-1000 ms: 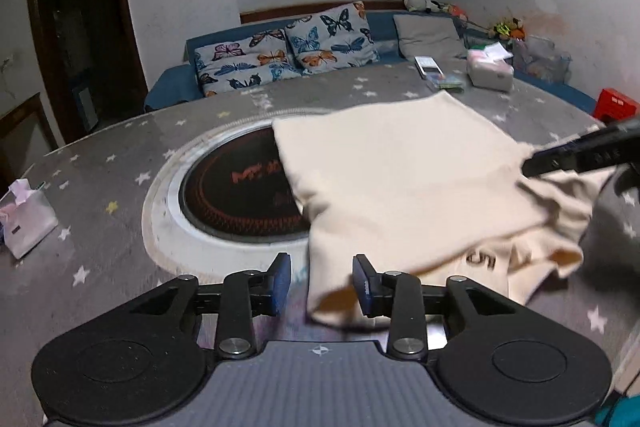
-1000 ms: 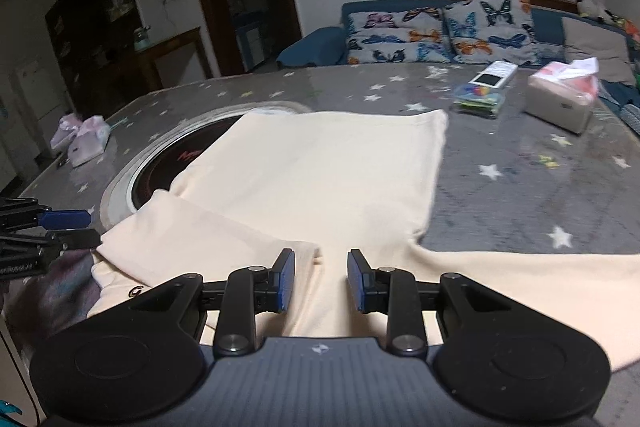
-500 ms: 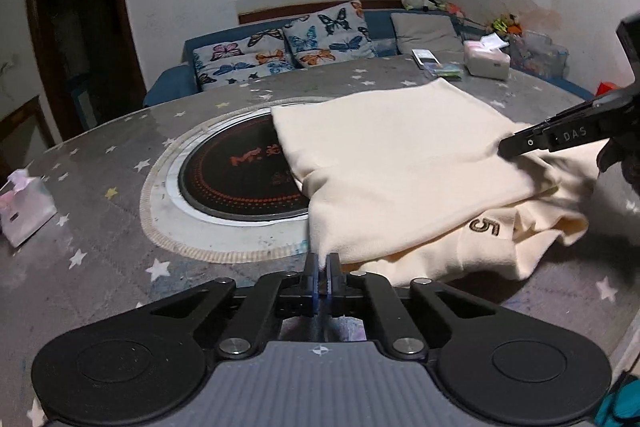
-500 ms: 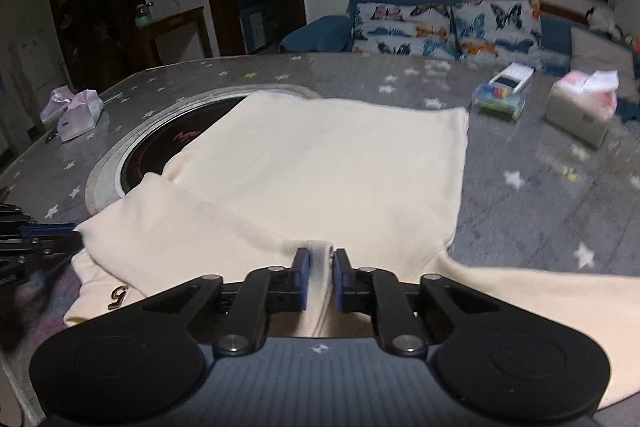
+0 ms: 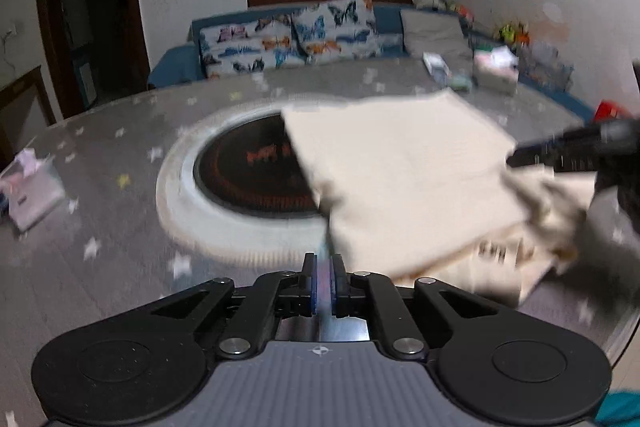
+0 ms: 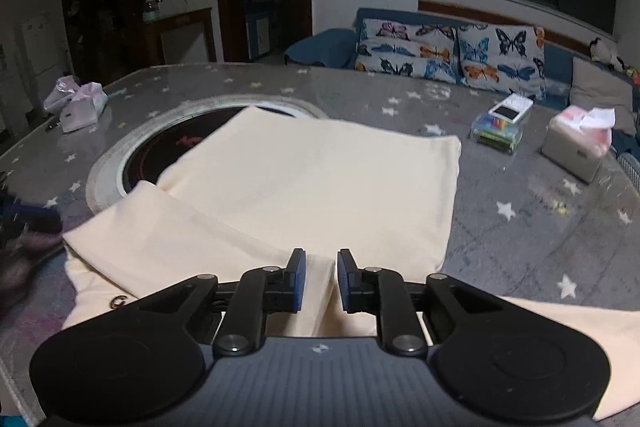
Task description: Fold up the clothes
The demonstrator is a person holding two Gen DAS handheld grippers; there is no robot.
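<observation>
A cream garment (image 6: 304,187) lies partly folded on the grey star-patterned table (image 6: 500,227), over a round black hotplate (image 6: 160,151). It also shows in the left wrist view (image 5: 408,179), blurred. My right gripper (image 6: 318,279) is over the garment's near edge with its jaws a little apart and a fold of cloth between them. My left gripper (image 5: 324,279) is nearly shut, empty, just left of the garment's near corner. The right gripper also shows in the left wrist view (image 5: 568,151), at the right.
A white tissue box (image 6: 580,143) and a clear box with a phone (image 6: 504,125) stand at the back right. A pink bag (image 6: 80,103) lies at the far left. A sofa with butterfly cushions (image 6: 448,51) is behind the table.
My right gripper's jaws have opened a little over the cloth fold. My left gripper shut, then parted slightly, and the left view has swung, now blurred.
</observation>
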